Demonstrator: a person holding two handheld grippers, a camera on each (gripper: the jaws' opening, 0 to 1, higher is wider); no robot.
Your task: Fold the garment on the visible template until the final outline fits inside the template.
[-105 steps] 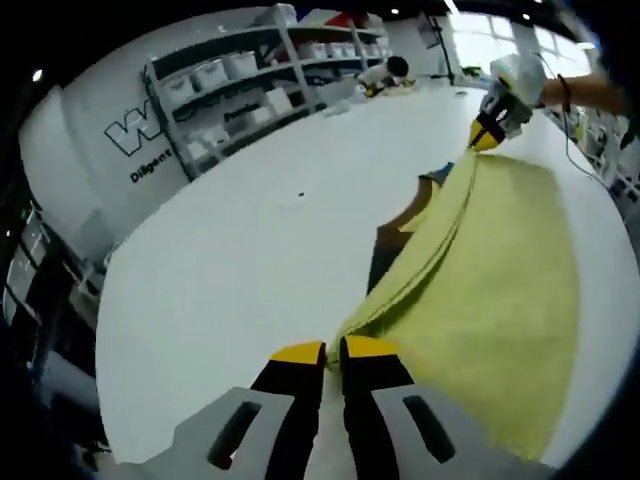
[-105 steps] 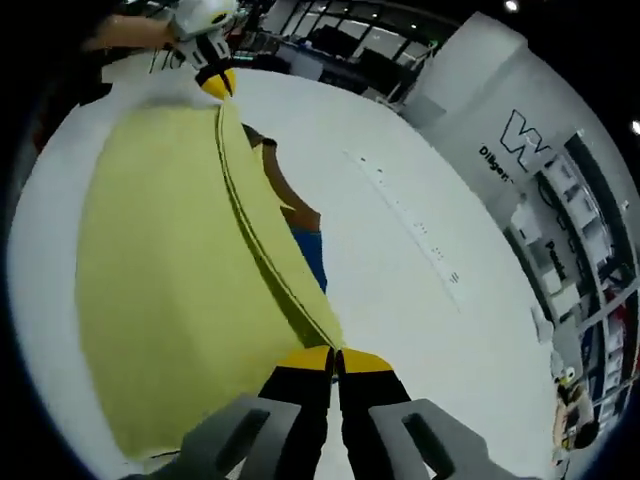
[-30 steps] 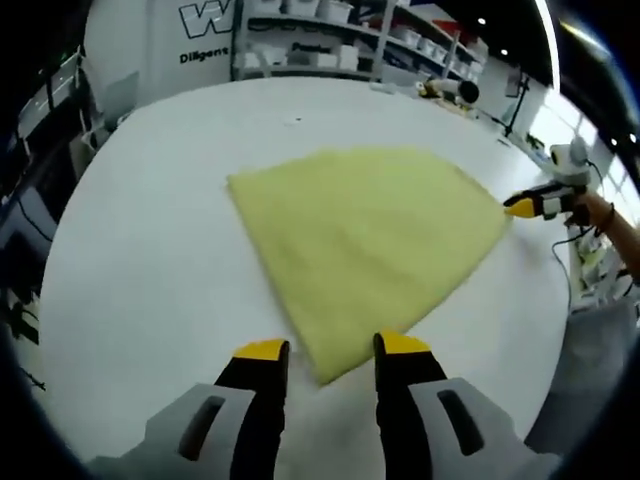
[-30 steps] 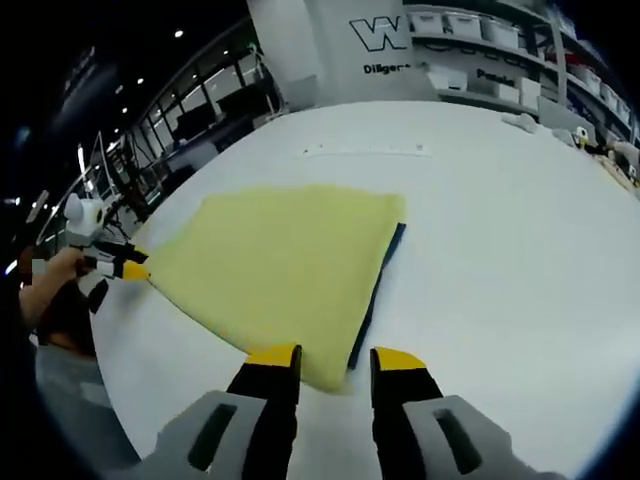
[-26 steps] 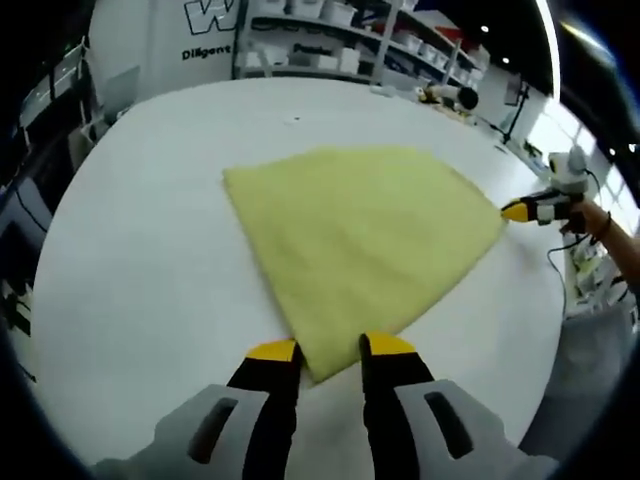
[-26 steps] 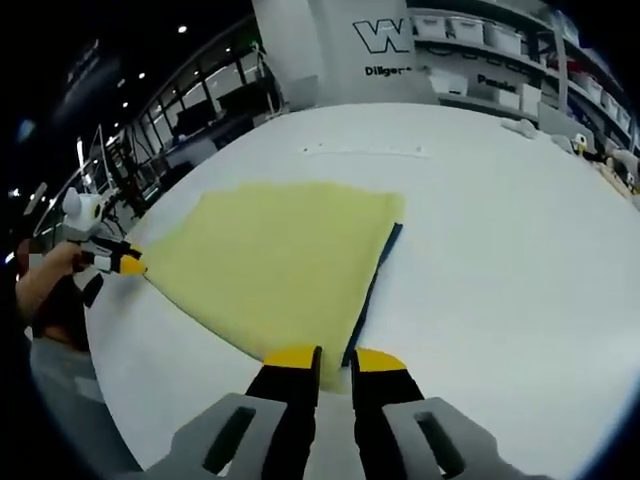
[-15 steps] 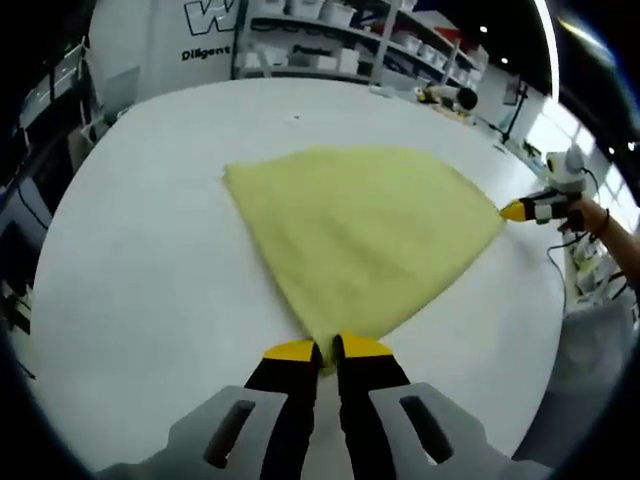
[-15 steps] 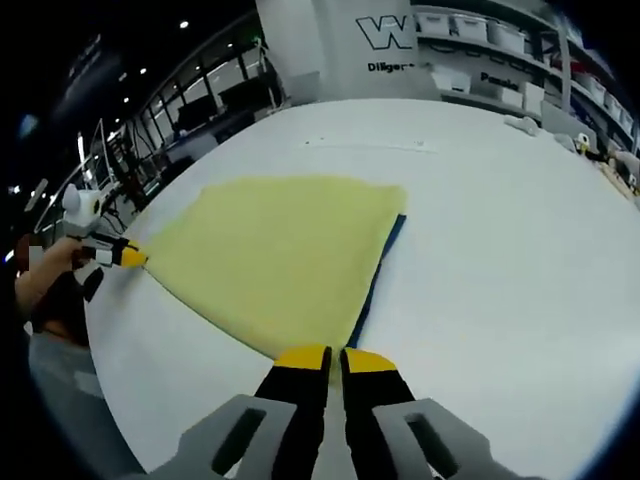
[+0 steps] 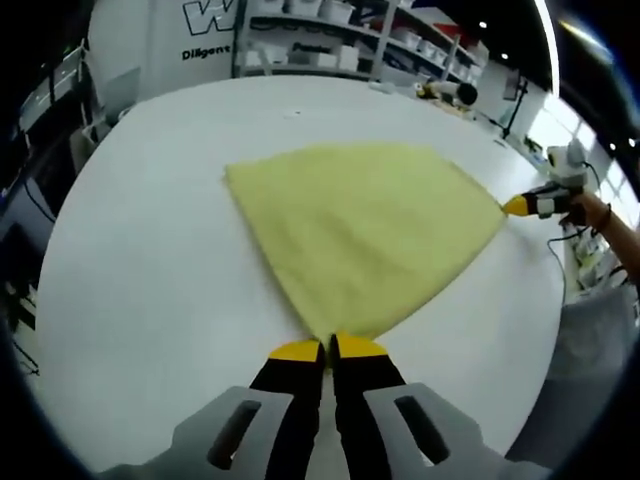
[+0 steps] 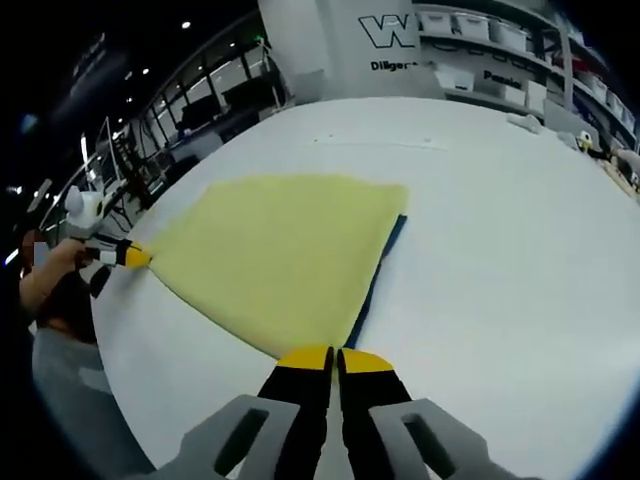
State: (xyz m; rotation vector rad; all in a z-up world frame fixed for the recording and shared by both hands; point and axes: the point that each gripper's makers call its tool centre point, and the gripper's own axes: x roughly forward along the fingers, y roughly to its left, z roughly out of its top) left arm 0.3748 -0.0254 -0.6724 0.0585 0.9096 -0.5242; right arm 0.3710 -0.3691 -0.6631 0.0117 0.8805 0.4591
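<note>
A yellow garment (image 9: pixel 365 225) lies flat on the white table (image 9: pixel 150 250), folded into a broad wedge. My left gripper (image 9: pixel 328 347) is shut on its near corner. At the garment's far right corner sits my right gripper (image 9: pixel 518 206), held by a hand. In the right gripper view the same yellow garment (image 10: pixel 280 250) covers a blue template (image 10: pixel 378 275), of which a thin strip shows along the garment's right edge. There my right gripper (image 10: pixel 335 356) is shut on the near corner, and my left gripper (image 10: pixel 132 257) pinches the far left corner.
Shelves with white bins (image 9: pixel 330 45) and a white wall with dark lettering (image 10: pixel 400 35) stand beyond the table. A thin pale strip (image 10: pixel 380 143) lies on the far tabletop. A person's hand (image 10: pixel 50 270) and body are at the table's edge.
One second ago both grippers stood open astride the garment's corners. Both have since shut on those corners. The garment lies flat as before.
</note>
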